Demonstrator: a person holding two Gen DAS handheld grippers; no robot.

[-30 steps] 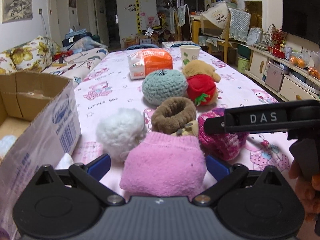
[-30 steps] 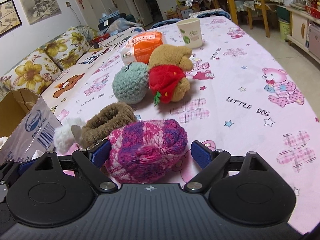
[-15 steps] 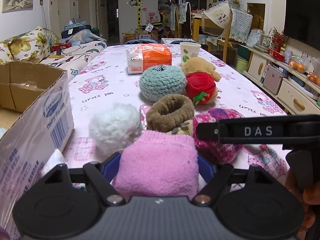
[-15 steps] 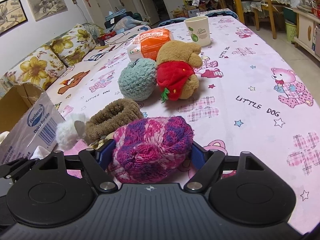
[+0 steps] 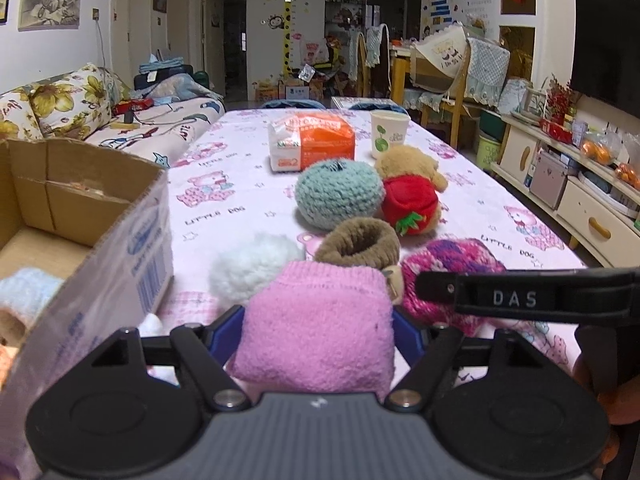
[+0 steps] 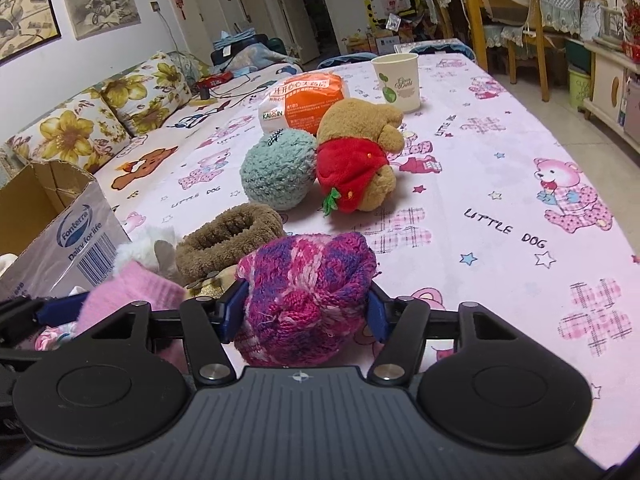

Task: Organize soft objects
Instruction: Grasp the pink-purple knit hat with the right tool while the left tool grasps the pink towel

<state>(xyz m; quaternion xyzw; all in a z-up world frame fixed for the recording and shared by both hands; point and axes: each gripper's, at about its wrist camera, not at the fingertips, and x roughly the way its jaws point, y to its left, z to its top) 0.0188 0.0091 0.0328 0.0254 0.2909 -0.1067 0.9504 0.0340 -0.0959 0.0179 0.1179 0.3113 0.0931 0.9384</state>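
A pink fuzzy sock bundle (image 5: 320,304) lies on the pink printed tablecloth (image 5: 224,208), and my left gripper (image 5: 318,332) is shut on it, both blue pads against its sides. Just to its right is a magenta-and-purple knitted hat (image 6: 308,272). My right gripper (image 6: 305,314) has the hat between its jaws, which are closing, and the pads (image 6: 234,312) press into the knit. In the left wrist view the right gripper shows as a black bar over the hat (image 5: 452,264). The pink bundle (image 6: 132,292) also appears low on the left in the right wrist view.
An open cardboard box (image 5: 120,256) stands at the left with soft things inside. Behind the held items lie a white pom-pom (image 5: 256,268), a brown fuzzy ring (image 5: 358,242), a teal crochet ball (image 5: 338,194) and a bear plush in red (image 5: 410,200). A tissue pack (image 5: 312,140) and a paper cup (image 5: 388,134) stand farther back.
Both grippers' jaws have come in from wide open, the left onto the pink sock bundle and the right onto the knitted hat. Neither hand has shifted much.
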